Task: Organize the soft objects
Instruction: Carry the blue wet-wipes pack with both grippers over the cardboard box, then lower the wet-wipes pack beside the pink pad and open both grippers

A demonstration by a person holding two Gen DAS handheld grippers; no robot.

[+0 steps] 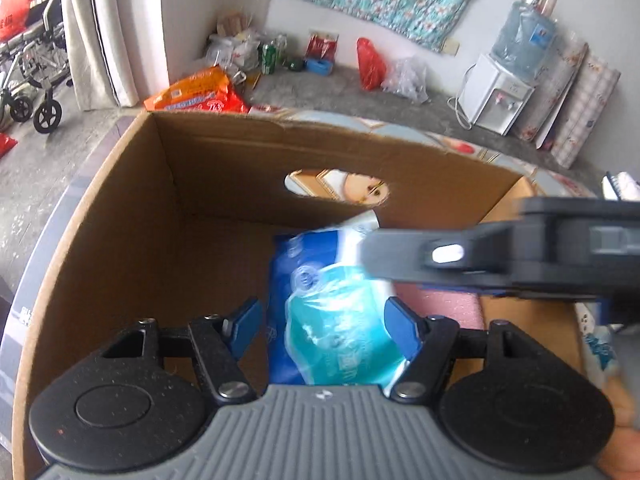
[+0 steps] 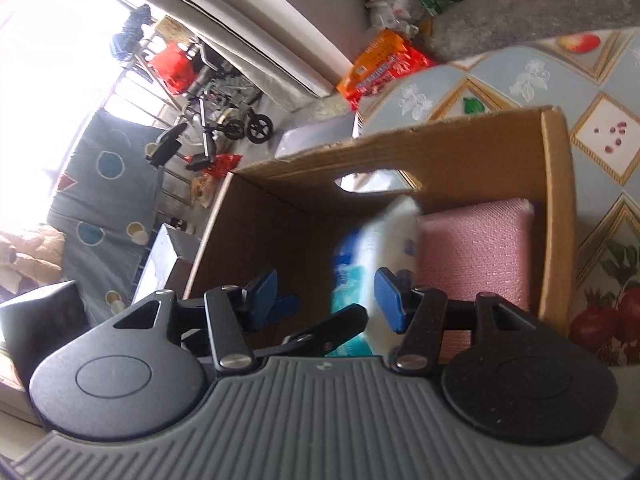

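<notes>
An open cardboard box (image 1: 224,168) stands on the table. Inside it a blue and white plastic-wrapped tissue pack (image 1: 332,312) leans upright next to a pink textured pad (image 2: 472,256). My left gripper (image 1: 324,326) reaches down into the box with the pack between its blue pads; the left pad is clear of the wrapper, so it is open. My right gripper (image 2: 326,296) also straddles the pack (image 2: 376,240), which is blurred, with a wide gap at its left pad. Its black finger (image 1: 400,252) crosses over the pack in the left wrist view.
The box has an oval handle hole (image 1: 340,186) in its far wall. A fruit-patterned cloth (image 2: 520,80) covers the table. An orange package (image 1: 200,94), bags, a water dispenser (image 1: 500,96) and a wheelchair (image 1: 32,80) stand on the floor beyond.
</notes>
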